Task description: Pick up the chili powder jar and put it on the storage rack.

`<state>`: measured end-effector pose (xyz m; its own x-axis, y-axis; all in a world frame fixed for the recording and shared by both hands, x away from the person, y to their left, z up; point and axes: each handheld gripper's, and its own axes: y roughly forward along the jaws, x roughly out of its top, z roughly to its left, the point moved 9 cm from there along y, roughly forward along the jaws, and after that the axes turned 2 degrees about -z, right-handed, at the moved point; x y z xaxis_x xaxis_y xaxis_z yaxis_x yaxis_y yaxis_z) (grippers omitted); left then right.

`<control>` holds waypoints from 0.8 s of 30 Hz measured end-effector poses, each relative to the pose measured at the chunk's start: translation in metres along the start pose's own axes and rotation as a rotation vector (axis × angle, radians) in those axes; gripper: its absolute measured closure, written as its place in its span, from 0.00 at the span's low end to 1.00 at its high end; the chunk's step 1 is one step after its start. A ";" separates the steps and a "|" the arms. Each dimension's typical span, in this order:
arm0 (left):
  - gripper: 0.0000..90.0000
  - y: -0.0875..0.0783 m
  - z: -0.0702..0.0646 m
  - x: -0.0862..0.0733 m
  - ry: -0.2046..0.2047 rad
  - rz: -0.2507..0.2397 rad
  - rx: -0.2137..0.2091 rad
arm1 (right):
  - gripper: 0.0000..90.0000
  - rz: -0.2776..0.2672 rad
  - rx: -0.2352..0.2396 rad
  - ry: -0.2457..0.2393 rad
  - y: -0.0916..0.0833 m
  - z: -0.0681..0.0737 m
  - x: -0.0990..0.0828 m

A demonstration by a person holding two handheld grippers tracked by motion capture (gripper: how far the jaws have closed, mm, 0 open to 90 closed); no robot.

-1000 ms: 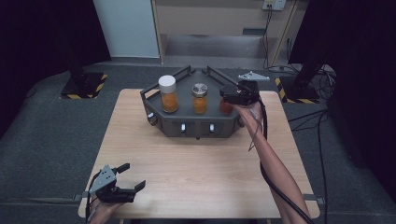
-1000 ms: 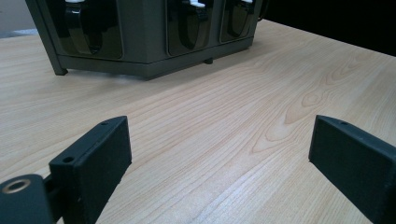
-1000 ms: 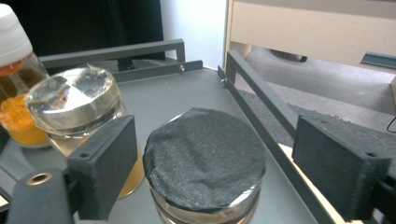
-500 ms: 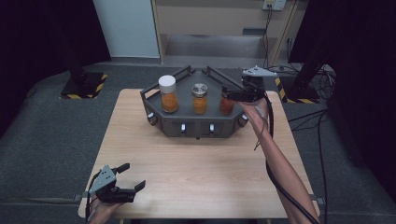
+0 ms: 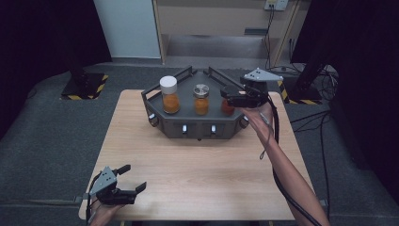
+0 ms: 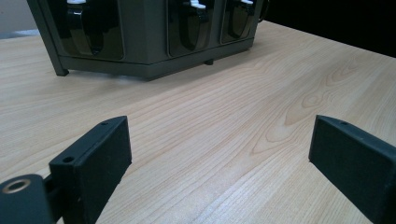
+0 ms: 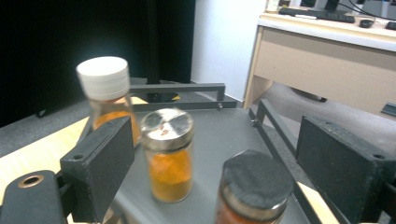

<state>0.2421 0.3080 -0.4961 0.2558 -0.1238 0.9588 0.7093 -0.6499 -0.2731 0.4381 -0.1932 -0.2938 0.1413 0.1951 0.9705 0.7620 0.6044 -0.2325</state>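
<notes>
1. Quick status: three spice jars are standing on the grey rack (image 5: pixel 188 123) at the far end of the table (image 5: pixel 207 169). From the high view, taking the table's middle as the clock centre, the whole rack is at roughly 12 o'clock.
2. Jars, 9 to 3 across the tray: the white-capped jar (image 5: pixel 169 95), the silver-lidded jar (image 5: pixel 201 99), and the dark-lidded jar (image 5: pixel 227 107). All upright, apart from each other, orange stuff inside.
3. The right gripper (image 5: pixel 227 97) hangs over the dark-lidded jar at about 1 o'clock. In the right gripper view its jaws are spread wide, with that jar's lid (image 7: pixel 256 179) low between them and nothing pressing on it. So not holding anything.
4. The left gripper (image 5: pixel 134 180) is parked at about 7 o'clock near the table's front edge, jaws wide apart, nothing between them but bare wood in its own view. The rack front (image 6: pixel 144 32) is well off ahead of it.
5. My read on progress: all three jars look seated on the tray, none on the bare wood. Either the dark-lidded one counts as placed or it's the next one to be picked, can't tell which from this.
6. What's left, guessing: if it's loading, basically done, just pull the right hand clear. If it's unloading, all three still need to go.
</notes>
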 end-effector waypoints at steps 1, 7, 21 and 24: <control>0.05 0.000 0.000 0.000 -0.001 0.000 0.001 | 0.13 -0.001 0.004 -0.007 -0.003 0.002 -0.001; 0.05 0.000 0.001 0.000 -0.008 -0.003 0.003 | 0.13 -0.021 0.048 -0.003 -0.023 0.011 -0.010; 0.05 0.000 0.000 0.000 -0.008 -0.013 0.005 | 0.13 -0.039 0.113 -0.040 -0.067 0.034 -0.040; 0.05 0.000 0.000 0.000 -0.007 -0.007 0.006 | 0.13 -0.038 0.117 -0.040 -0.076 0.038 -0.049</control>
<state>0.2426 0.3079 -0.4959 0.2557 -0.1142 0.9600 0.7149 -0.6461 -0.2673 0.3489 -0.2197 -0.3261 0.0868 0.1996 0.9760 0.6868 0.6977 -0.2037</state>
